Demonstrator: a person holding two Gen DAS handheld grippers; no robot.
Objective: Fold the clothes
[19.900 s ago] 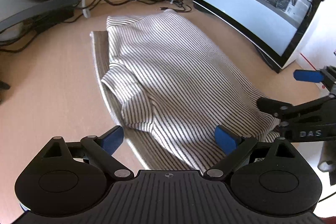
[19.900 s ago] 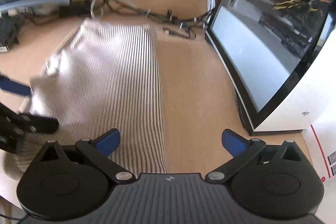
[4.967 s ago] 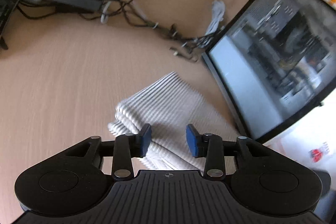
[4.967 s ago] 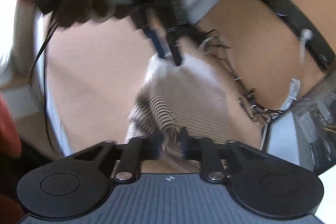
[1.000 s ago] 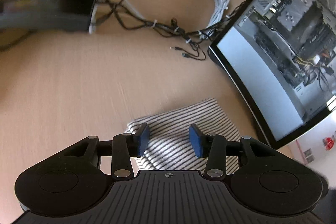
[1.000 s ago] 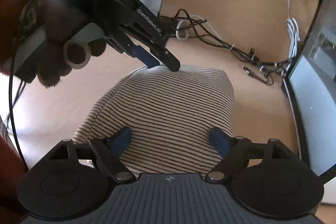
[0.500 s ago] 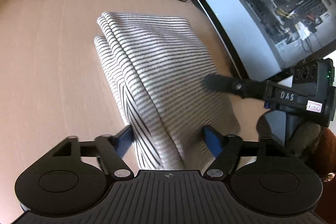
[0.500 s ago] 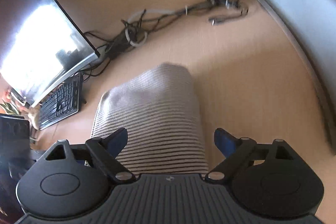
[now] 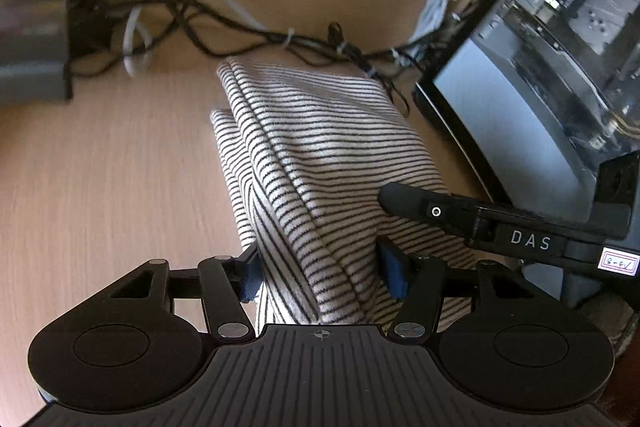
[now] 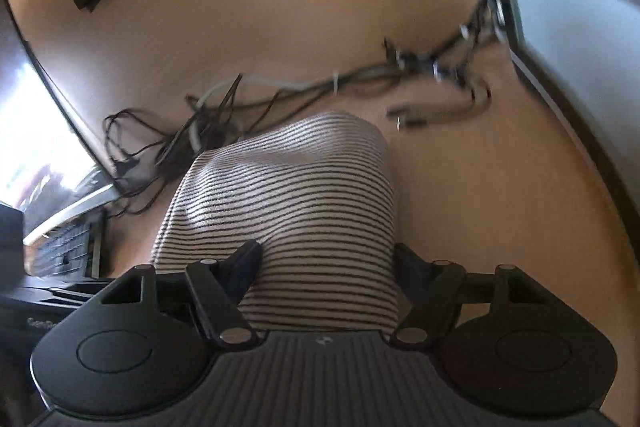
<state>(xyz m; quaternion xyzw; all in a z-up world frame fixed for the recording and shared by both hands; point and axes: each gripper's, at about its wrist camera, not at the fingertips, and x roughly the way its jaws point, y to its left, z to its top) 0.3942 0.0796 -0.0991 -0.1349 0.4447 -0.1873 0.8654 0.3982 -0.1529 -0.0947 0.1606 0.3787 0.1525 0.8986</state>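
Note:
A folded black-and-white striped garment (image 9: 320, 155) lies on the wooden desk (image 9: 100, 187), its far end near a tangle of cables. My left gripper (image 9: 322, 275) straddles its near end; the blue pads (image 9: 251, 277) stand at the cloth's sides and the jaws are closing. One black finger (image 9: 416, 205) of the right gripper rests over the garment's right edge. In the right wrist view the garment (image 10: 296, 187) runs between my right gripper's (image 10: 326, 263) fingers, which are also closing on its two edges.
Tangled cables (image 9: 224, 27) lie along the back of the desk. A glass-sided computer case (image 9: 540, 75) stands to the right, and a monitor base (image 9: 32, 39) at the left. The right wrist view shows a keyboard (image 10: 64, 247) and a curved monitor (image 10: 36, 115).
Both grippers' jaws have narrowed around the garment. The left gripper has moved forward along the cloth toward the cables. The right gripper has rolled and shifted along the garment.

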